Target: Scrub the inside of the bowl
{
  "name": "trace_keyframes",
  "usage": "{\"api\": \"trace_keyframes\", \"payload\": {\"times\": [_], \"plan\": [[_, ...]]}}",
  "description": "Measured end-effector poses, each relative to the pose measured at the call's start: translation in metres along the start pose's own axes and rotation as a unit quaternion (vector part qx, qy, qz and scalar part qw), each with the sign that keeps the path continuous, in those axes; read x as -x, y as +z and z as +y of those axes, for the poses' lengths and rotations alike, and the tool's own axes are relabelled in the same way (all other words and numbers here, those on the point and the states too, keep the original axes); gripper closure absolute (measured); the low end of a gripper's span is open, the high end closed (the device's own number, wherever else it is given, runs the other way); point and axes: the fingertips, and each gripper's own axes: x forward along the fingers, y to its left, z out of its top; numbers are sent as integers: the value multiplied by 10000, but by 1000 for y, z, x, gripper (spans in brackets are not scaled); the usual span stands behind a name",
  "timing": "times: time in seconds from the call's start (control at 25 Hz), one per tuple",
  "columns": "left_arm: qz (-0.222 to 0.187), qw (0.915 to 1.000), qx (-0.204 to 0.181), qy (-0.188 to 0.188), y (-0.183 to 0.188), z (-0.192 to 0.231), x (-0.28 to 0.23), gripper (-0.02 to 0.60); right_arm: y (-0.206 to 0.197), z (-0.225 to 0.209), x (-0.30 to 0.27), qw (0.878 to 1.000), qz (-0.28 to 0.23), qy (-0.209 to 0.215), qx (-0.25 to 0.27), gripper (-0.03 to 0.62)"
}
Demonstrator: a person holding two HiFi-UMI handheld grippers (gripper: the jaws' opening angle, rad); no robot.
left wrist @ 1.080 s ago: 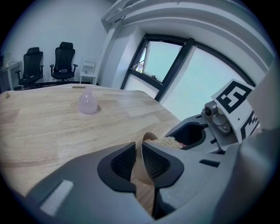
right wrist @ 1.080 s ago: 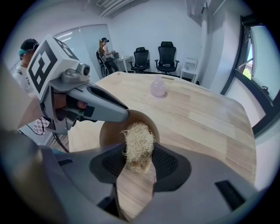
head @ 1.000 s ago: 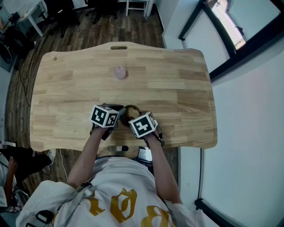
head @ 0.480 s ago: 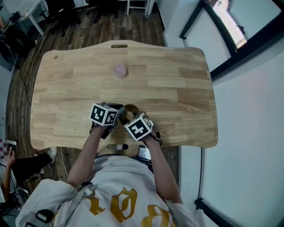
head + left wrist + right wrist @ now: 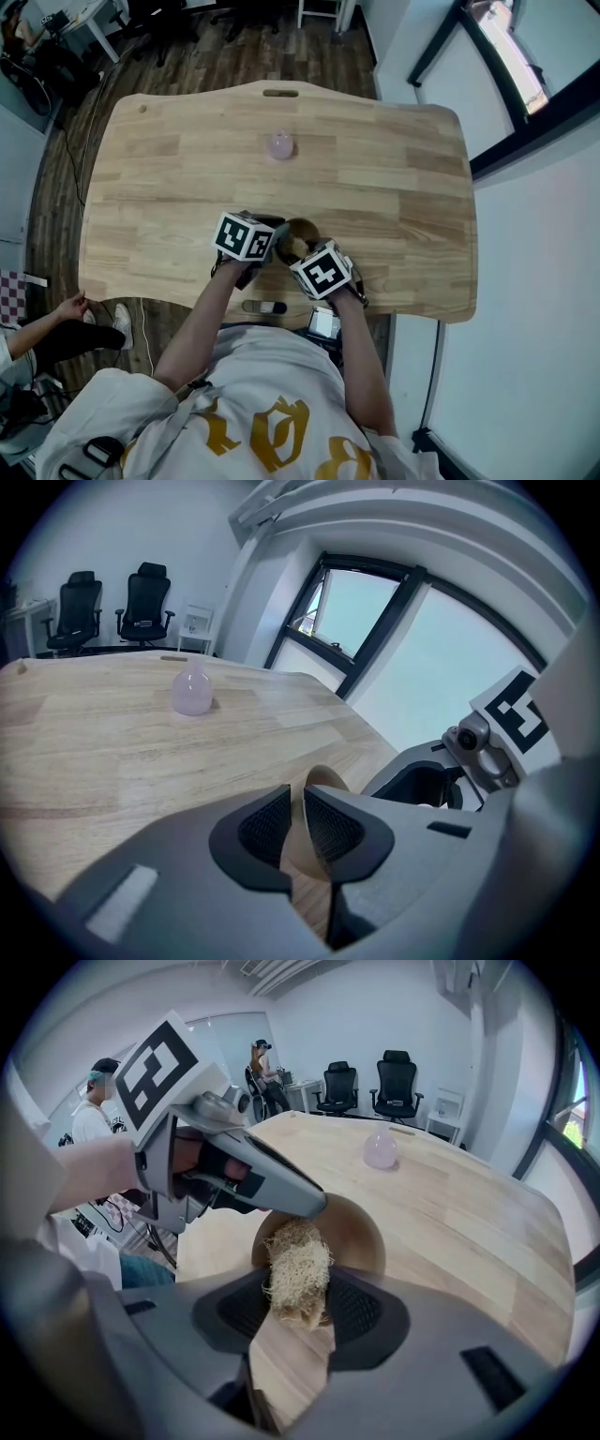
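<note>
Your left gripper [image 5: 292, 819] has its two jaws closed almost together on the wall of the brown bowl [image 5: 302, 232], one pad inside the rim and one outside, so the thin wall is pinched between them. The bowl sits on the wooden table [image 5: 394, 187] towards its near edge, about midway along it, between your two grippers. It is tipped up so that its mouth faces your right gripper [image 5: 298, 1309].

That right gripper is clamped on a straw-coloured fibrous scrubber [image 5: 298, 1269]. The jaws press it from both sides and the wad bulges out above them. The far end of the scrubber reaches over the bowl's near rim into the mouth, just beside the tip of your left gripper's jaw. From these views you cannot tell whether the fibres are pressed against the inner wall. In the head view the two marker cubes stand close together, left of and near-right of the bowl, and the bowl shows only as a brown arc between them.

Well beyond the bowl, near the far side of the table, a small pink vase [image 5: 281, 145] stands upright on its own. Past the far edge are black office chairs [image 5: 395, 1077] on a dark wood floor [image 5: 234, 52], and a tall dark-framed window [image 5: 375, 621] runs along the right. A bystander's hand [image 5: 73, 305] shows at the near left, off the table.
</note>
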Motion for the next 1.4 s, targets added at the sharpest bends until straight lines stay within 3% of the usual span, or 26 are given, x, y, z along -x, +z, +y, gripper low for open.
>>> {"api": "trace_keyframes", "payload": {"times": [0.24, 0.4, 0.56, 0.76, 1.0, 1.4], "plan": [[41, 10000, -35, -56, -1, -5, -4, 539, -25, -5, -2, 9970, 657, 250, -325, 422], [48, 9999, -80, -74, -2, -10, -6, 539, -29, -15, 0, 9961, 810, -1, -338, 422], [5, 9999, -90, -105, 5, -11, -3, 538, -20, -21, 1, 9968, 474, -124, -638, 422], [-3, 9997, -3, -242, 3, -17, -5, 538, -16, -42, 10, 9946, 185, -662, -780, 422], [-47, 9996, 7, -273, 7, -19, -6, 537, -15, -43, 9, 9920, -104, -706, -1039, 422], [-110, 9992, 123, -358, 8, -17, -1, 534, -10, -36, 10, 9935, -162, -609, -945, 422]]}}
